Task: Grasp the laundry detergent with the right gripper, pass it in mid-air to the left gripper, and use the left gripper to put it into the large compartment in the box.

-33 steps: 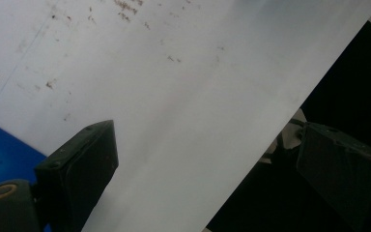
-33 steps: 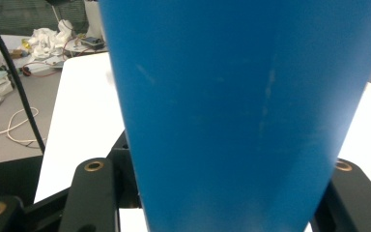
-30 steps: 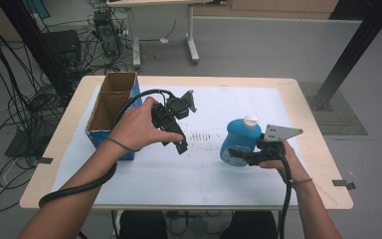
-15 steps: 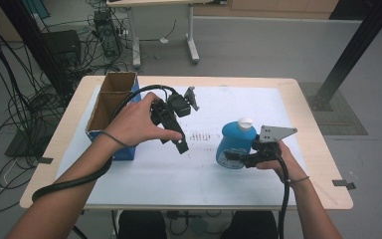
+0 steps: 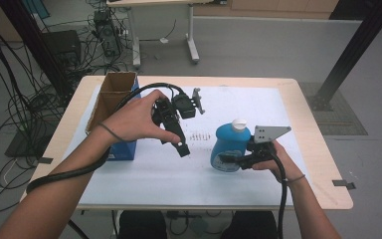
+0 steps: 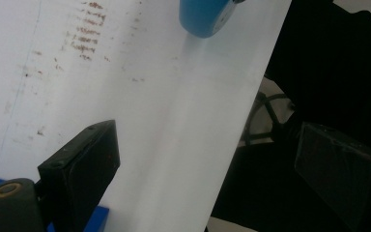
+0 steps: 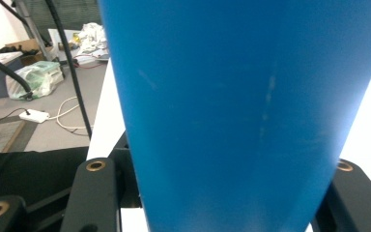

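A blue bottle [image 5: 230, 147] with a white cap stands on the white sheet [image 5: 169, 174], right of centre. My right gripper [image 5: 237, 160] is shut on its lower body; in the right gripper view the blue bottle [image 7: 241, 111] sits between the two black jaws. My left gripper [image 5: 176, 137] is held above the sheet's middle, tilted down towards the bottle, a short gap away. Its jaws stand wide open with nothing between them in the left gripper view [image 6: 212, 174], where the bottle's base [image 6: 202, 17] shows at the top edge.
An open cardboard box [image 5: 110, 99] with a blue side stands at the table's left. Brown smudges [image 5: 199, 135] mark the sheet between the grippers. The wooden table edge [image 5: 323, 164] lies right of the sheet. Cables and desk legs are on the floor behind.
The right gripper has slid the bottle a little left and towards the front edge. The left gripper has stayed nearly in place, still open.
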{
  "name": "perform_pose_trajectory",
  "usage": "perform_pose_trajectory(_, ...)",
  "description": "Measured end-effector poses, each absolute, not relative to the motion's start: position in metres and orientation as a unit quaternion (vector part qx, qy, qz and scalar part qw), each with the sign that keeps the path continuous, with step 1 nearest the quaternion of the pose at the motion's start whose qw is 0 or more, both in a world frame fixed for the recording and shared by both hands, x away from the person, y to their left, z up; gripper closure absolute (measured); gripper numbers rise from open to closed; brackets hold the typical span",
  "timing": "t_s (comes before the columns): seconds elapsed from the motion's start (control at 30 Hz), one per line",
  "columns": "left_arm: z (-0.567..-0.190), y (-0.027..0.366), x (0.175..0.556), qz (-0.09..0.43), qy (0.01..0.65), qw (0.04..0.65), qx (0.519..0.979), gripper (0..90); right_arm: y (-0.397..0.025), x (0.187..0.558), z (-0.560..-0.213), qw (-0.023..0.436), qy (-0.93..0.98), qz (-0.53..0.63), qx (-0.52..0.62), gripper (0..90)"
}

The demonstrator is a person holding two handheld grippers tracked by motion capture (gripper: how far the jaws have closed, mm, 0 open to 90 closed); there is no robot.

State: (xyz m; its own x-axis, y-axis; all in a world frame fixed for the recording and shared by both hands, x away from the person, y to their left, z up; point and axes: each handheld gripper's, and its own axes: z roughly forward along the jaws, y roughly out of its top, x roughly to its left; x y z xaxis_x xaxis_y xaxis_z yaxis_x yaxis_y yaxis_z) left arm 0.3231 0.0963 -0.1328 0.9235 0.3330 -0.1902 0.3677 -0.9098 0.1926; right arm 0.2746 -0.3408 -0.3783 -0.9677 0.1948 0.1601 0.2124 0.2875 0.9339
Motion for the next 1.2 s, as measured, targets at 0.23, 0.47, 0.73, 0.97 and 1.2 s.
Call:
perform_pose_trajectory(0.23, -0.126, 0.094, 0.322, -0.073, 0.166, 0.115, 0.977, 9.1, -0.333, 0.28, -0.376, 0.023, -0.805, -0.582, -0.11, 42.6)
perform_pose_trajectory(0.47, -0.123, 0.09, 0.322, -0.073, 0.155, 0.11, 0.979, 9.2, -0.326, 0.282, -0.375, 0.032, -0.806, -0.584, -0.096, 42.6)
perform_pose_trajectory(0.73, -0.12, 0.085, 0.319, -0.059, 0.151, 0.111, 0.98, 7.5, -0.313, 0.286, -0.372, 0.043, -0.809, -0.581, -0.078, 42.6)
perform_pose_trajectory(0.97, -0.12, 0.08, 0.315, -0.049, 0.141, 0.109, 0.983, 6.0, -0.301, 0.289, -0.369, 0.052, -0.81, -0.581, -0.061, 42.6)
perform_pose_trajectory(1.2, -0.121, 0.075, 0.316, -0.054, 0.139, 0.107, 0.983, 5.8, -0.289, 0.292, -0.366, 0.059, -0.812, -0.579, -0.049, 42.6)
